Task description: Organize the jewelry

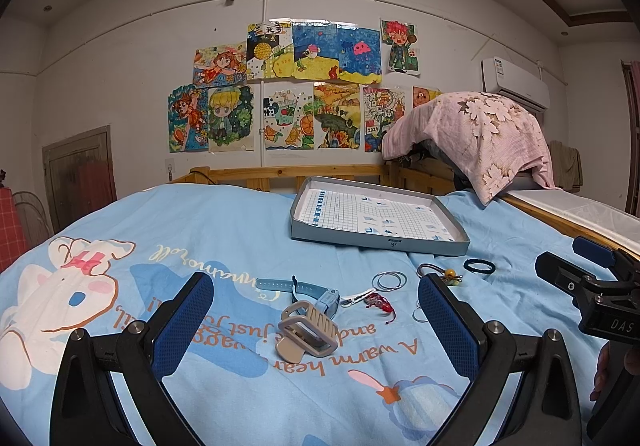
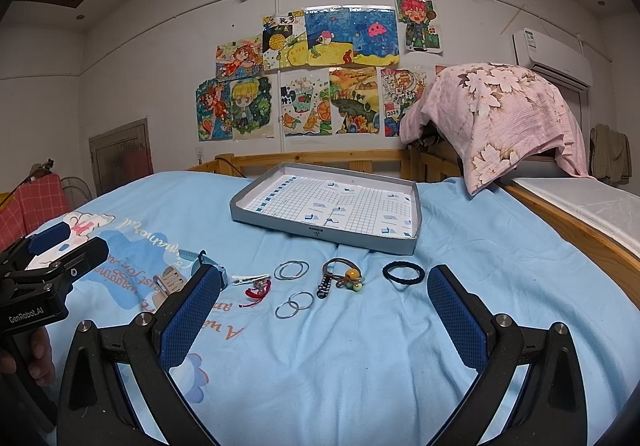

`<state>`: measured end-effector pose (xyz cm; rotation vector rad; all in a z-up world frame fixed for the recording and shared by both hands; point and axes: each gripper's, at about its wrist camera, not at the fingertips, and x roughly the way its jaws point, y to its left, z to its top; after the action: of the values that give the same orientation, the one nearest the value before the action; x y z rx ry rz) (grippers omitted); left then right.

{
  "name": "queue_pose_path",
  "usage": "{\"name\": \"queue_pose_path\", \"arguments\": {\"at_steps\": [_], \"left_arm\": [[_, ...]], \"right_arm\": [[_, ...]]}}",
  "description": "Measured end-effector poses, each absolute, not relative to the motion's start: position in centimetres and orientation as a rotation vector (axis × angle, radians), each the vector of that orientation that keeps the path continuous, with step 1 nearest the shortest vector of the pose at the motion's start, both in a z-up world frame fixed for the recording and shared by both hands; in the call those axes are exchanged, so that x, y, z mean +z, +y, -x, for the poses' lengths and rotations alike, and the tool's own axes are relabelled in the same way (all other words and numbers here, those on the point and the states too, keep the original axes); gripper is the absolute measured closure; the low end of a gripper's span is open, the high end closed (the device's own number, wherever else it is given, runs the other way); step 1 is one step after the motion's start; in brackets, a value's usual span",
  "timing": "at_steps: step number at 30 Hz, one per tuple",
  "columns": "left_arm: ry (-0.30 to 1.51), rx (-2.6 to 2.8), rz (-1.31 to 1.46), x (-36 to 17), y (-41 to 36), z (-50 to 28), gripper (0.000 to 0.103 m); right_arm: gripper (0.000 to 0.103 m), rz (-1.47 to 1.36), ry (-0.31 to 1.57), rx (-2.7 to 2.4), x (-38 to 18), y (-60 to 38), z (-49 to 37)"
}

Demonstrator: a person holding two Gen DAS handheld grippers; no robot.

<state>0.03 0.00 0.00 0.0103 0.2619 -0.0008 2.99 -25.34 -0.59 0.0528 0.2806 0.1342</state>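
My left claw (image 1: pixel 316 320), jaws spread wide, blue-padded fingers (image 1: pixel 186 322) pointing forward, nothing between them. My right claw (image 2: pixel 324 310), likewise wide open and empty, level beside the left. In each wrist view, the other claw shows at the frame edge, my fingers (image 2: pixel 42 356) wrapped around its handle.
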Motion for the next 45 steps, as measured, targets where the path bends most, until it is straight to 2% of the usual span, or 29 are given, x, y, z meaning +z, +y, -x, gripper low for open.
{"name": "queue_pose_path", "arguments": {"at_steps": [21, 35, 45], "left_arm": [[0.275, 0.001, -0.008, -0.2, 0.0, 0.0, 0.0], [0.399, 0.009, 0.078, -1.4, 1.7, -3.1, 0.0], [0.42, 0.022, 0.093, -1.3, 1.7, -5.2, 0.0]], "right_arm": [[0.001, -0.052, 0.283, 0.133, -0.7, -25.5, -3.1], [0.001, -0.041, 0.305, 0.138, -0.6, -26.7, -5.4], [0.001, -0.048, 0.318, 0.158, -0.6, -26.4, -8.3]]}}
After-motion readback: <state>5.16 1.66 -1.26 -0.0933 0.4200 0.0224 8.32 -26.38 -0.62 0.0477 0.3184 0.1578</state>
